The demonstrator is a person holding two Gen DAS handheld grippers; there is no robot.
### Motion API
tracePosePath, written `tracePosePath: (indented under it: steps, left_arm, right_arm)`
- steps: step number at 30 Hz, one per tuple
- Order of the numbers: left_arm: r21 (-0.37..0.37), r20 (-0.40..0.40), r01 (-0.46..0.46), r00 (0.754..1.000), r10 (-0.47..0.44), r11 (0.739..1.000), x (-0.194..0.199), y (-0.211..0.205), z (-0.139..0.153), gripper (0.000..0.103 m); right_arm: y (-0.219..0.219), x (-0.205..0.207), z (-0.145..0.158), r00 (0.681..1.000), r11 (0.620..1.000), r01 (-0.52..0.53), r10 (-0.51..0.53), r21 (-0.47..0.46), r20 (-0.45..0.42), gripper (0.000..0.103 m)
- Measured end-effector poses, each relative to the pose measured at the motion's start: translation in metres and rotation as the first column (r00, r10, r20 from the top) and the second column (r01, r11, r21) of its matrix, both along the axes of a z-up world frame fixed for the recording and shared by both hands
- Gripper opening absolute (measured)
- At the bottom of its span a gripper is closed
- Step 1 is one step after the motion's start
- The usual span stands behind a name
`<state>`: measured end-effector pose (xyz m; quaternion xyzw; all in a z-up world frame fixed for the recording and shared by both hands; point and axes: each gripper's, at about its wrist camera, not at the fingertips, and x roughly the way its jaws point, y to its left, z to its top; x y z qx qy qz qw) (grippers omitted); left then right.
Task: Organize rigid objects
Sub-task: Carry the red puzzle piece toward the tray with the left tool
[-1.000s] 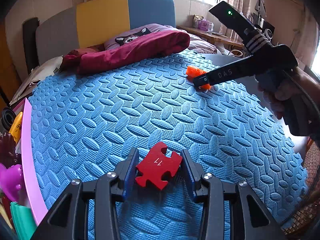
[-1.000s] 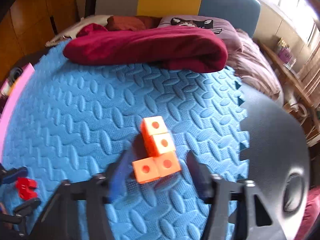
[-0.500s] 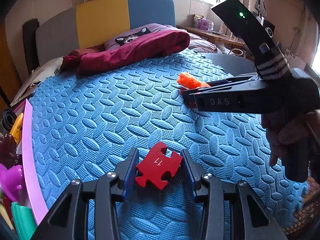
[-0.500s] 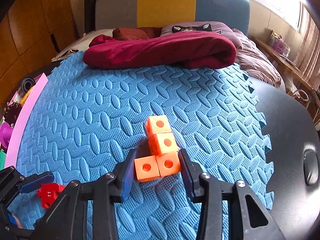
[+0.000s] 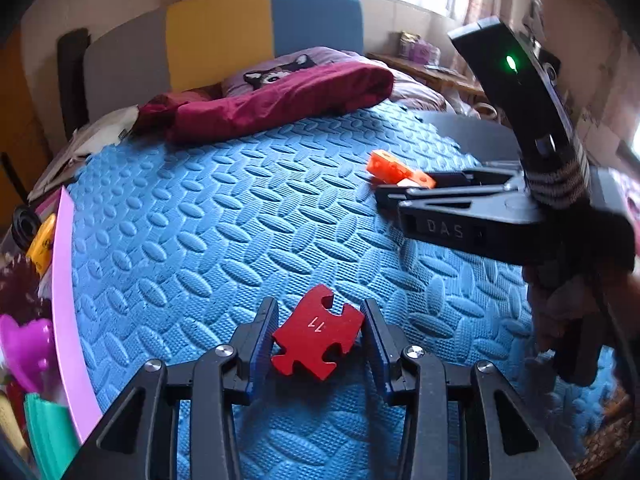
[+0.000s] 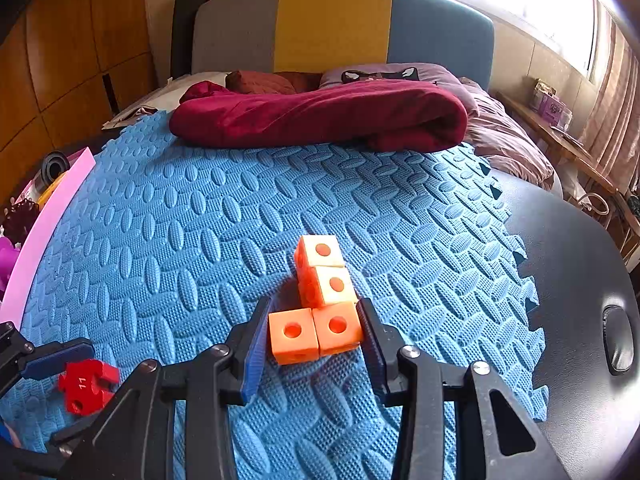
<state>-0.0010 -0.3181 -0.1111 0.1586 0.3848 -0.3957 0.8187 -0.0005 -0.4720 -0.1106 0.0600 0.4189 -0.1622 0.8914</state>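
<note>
Left gripper (image 5: 318, 334) clamped on red jigsaw-shaped plastic piece (image 5: 318, 338), right gripper (image 6: 313, 330) pinching orange four-cube plastic block (image 6: 320, 300) off-centre, might twist loose mid-lift.

Black two-finger left gripper (image 5: 320, 330) with blue pads, silver screws; right gripper (image 6: 314, 330) stamped "DAS", green light.

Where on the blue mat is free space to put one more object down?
The blue mat is bare between the pink tray edge, the red blanket and the orange block piece. Crowded: near the red puzzle piece and both grippers.
</note>
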Motion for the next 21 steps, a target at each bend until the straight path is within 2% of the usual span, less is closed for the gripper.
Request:
tracePosePath:
  steps: [9,21]
  left_arm:
    - [-0.031,0.052,-0.01,0.999,0.011,0.999,-0.017,0.019,0.026,0.043]
    - [-0.074,0.06,-0.062,0.996,0.066,0.995,-0.024,0.054,0.06,0.043]
  right_arm:
    - [-0.003,-0.001,0.0,1.0,1.0,-0.003,0.002,0.01,0.005,0.042]
    - [-0.003,-0.001,0.0,1.0,1.0,-0.003,0.003,0.008,0.005,0.042]
